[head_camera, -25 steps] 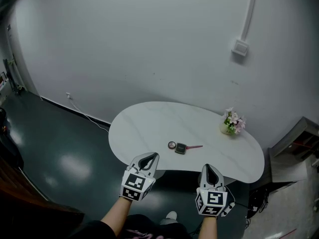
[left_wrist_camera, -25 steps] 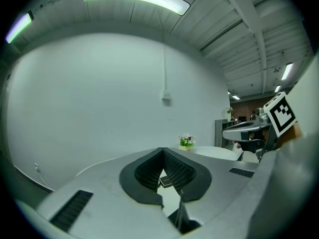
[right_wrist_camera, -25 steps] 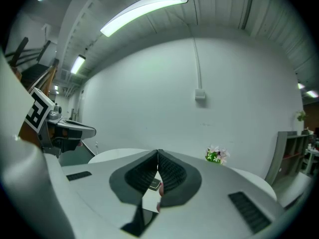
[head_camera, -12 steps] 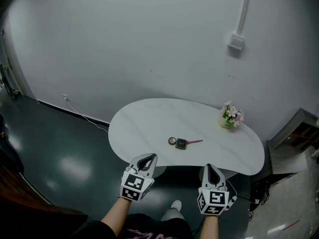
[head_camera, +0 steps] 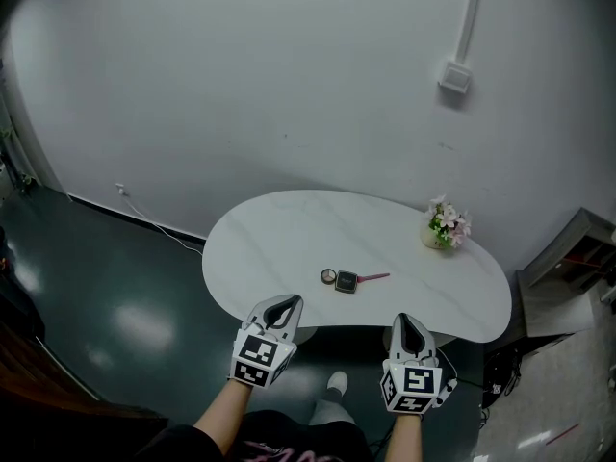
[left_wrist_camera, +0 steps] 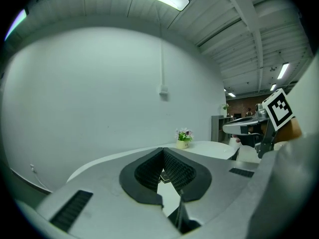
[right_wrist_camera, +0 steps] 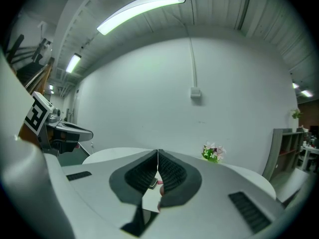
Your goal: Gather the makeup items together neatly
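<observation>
Near the front middle of the white oval table [head_camera: 289,239] lie three makeup items close together: a small round compact [head_camera: 329,277], a dark square compact [head_camera: 346,282] and a thin pink stick [head_camera: 374,278]. My left gripper [head_camera: 286,303] [left_wrist_camera: 162,159] hovers shut at the table's front edge, left of the items, with nothing in it. My right gripper [head_camera: 405,322] [right_wrist_camera: 158,159] is shut and empty too, at the front edge to their right. Through each gripper's jaws only a sliver of the items shows.
A small pot of pink flowers [head_camera: 441,227] stands at the table's back right. A plain wall with a cable duct and box [head_camera: 454,79] rises behind. Dark floor surrounds the table; a grey shelf [head_camera: 568,268] stands at the right.
The head view has shifted a little, so table and items sit slightly higher and further left in the picture. Both grippers stay shut in much the same place.
</observation>
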